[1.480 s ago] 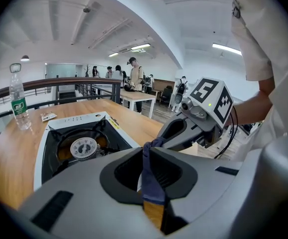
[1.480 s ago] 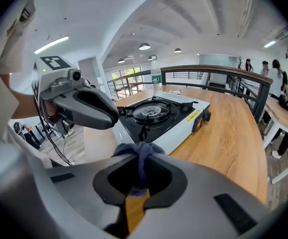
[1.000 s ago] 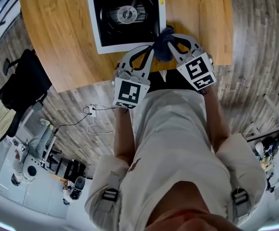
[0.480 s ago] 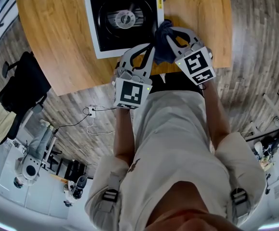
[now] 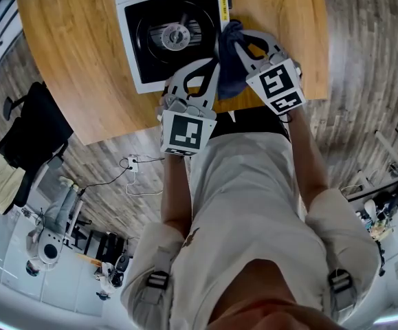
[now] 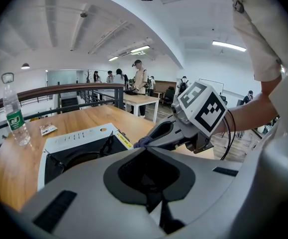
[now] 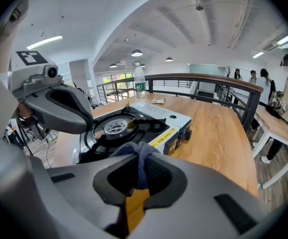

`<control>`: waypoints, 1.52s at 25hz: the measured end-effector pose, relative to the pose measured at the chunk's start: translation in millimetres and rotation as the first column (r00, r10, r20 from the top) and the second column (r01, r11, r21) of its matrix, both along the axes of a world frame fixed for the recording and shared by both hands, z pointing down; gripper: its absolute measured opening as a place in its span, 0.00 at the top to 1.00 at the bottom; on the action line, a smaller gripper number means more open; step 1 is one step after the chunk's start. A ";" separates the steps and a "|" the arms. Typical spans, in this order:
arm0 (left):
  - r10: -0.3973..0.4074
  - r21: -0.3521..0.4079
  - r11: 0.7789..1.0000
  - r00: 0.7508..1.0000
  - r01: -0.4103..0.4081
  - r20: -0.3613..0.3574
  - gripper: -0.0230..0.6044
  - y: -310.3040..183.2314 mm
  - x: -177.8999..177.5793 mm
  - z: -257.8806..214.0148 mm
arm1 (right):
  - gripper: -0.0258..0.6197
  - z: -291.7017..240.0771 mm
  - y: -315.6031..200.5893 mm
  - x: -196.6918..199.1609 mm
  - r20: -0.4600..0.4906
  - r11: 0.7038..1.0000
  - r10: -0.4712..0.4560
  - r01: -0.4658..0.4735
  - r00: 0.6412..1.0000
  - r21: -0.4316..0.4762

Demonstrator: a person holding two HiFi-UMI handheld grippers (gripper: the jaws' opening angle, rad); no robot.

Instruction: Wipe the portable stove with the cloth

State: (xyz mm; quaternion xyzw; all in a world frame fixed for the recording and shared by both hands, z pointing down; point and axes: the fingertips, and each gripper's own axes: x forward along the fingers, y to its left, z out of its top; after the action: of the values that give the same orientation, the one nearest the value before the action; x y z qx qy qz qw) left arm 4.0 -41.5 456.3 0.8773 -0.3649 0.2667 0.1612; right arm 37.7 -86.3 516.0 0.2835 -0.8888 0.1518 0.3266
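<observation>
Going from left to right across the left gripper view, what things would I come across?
water bottle → portable stove → cloth → person's forearm

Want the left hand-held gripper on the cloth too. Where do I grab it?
Take the cloth by its loose hanging tail, coming from the left hand-held gripper side: the right hand-held gripper pinches the bunched top, and the tail dangles free between them. Open the left's shut jaws first.
</observation>
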 end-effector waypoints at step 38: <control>-0.030 0.021 0.999 1.000 0.030 -0.003 0.93 -32.5 -17.2 -11.4 | 0.91 -2.1 -113.9 0.3 0.006 0.973 0.211 -0.210 0.978 0.091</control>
State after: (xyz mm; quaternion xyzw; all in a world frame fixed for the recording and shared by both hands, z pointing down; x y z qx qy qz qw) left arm -13.2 -74.0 444.9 0.8738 -0.3806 0.2590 0.1564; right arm 38.0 -200.2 513.9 0.3910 -0.8591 0.1443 0.2971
